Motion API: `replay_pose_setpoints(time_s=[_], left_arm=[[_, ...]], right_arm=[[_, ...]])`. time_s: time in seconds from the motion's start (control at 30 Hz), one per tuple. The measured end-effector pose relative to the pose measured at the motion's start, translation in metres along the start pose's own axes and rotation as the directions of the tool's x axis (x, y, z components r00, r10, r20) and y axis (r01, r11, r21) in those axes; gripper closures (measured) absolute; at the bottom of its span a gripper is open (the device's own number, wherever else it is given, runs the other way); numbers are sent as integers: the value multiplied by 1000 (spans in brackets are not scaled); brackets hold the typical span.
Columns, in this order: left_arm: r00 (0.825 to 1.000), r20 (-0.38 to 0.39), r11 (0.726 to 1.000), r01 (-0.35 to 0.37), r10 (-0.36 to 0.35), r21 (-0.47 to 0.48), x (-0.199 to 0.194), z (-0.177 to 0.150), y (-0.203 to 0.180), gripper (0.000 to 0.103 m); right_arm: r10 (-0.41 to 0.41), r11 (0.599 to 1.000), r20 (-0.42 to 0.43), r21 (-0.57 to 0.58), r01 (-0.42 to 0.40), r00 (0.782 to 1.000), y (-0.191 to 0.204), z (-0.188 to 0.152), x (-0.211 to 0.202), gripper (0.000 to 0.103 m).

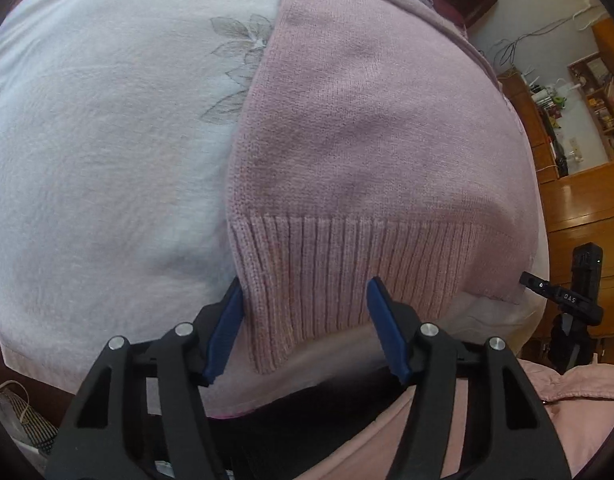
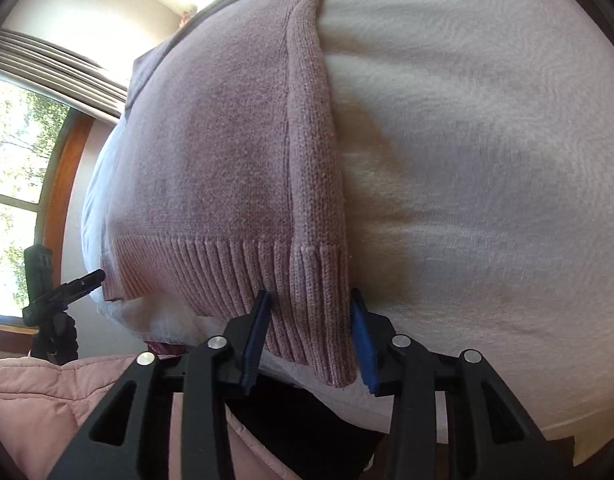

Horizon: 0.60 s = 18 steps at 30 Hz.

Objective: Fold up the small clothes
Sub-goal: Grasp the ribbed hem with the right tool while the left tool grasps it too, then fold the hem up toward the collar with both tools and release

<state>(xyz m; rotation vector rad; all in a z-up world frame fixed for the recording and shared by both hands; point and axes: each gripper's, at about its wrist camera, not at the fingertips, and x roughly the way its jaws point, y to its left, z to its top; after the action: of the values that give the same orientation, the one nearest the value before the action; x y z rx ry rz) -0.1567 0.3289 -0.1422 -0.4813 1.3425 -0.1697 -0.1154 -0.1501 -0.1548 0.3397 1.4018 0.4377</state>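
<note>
On bed sheet [image 1: 87,160], pink knit sweater [image 1: 367,140] lying flat, unfolded; both grippers' jaws gaping, straddling hem corners, gripping nothing.

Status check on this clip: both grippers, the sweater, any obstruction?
Left gripper open, straddling the pink sweater hem corner. Right gripper open at the opposite hem corner. Sweater flat on white bedcover. Nothing in the way.
</note>
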Motion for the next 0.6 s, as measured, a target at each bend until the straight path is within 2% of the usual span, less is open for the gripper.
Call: replay_pose_setpoints(time_s=[0.03, 0.1, 0.13, 0.2, 0.3, 0.37, 0.47, 0.6], left_arm=[[1000, -9, 1000, -1, 1, 3, 5, -1, -3, 43], [1000, -28, 1000, -5, 5, -3, 14, -4, -6, 58], [1000, -31, 1000, -2, 2, -8, 16, -5, -7, 64], [1000, -27, 1000, 6, -7, -23, 16, -8, -5, 91], [997, 9, 995, 76, -76, -65, 8, -14, 3, 95], [994, 29, 991, 110, -108, -78, 1, -12, 1, 95], [981, 86, 981, 178, -172, -73, -22, -9, -5, 95], [953, 192, 968, 249, -236, -46, -58, 4, -19, 95]], right_arm=[[2, 1000, -2, -8, -2, 1000, 0, 1, 1, 65], [26, 999, -7, -20, -26, 1000, -1, 1, 2, 72], [51, 998, -9, -24, -51, 999, -3, 3, 2, 84], [79, 996, -7, -33, -79, 997, -4, 4, 0, 92], [120, 992, -8, -29, -120, 993, -9, 4, -6, 93], [195, 981, 6, -19, -195, 981, -14, 5, -15, 93], [322, 947, 57, -18, -321, 945, -15, 8, -36, 94], [438, 899, 140, -47, -436, 888, -12, 25, -71, 94]])
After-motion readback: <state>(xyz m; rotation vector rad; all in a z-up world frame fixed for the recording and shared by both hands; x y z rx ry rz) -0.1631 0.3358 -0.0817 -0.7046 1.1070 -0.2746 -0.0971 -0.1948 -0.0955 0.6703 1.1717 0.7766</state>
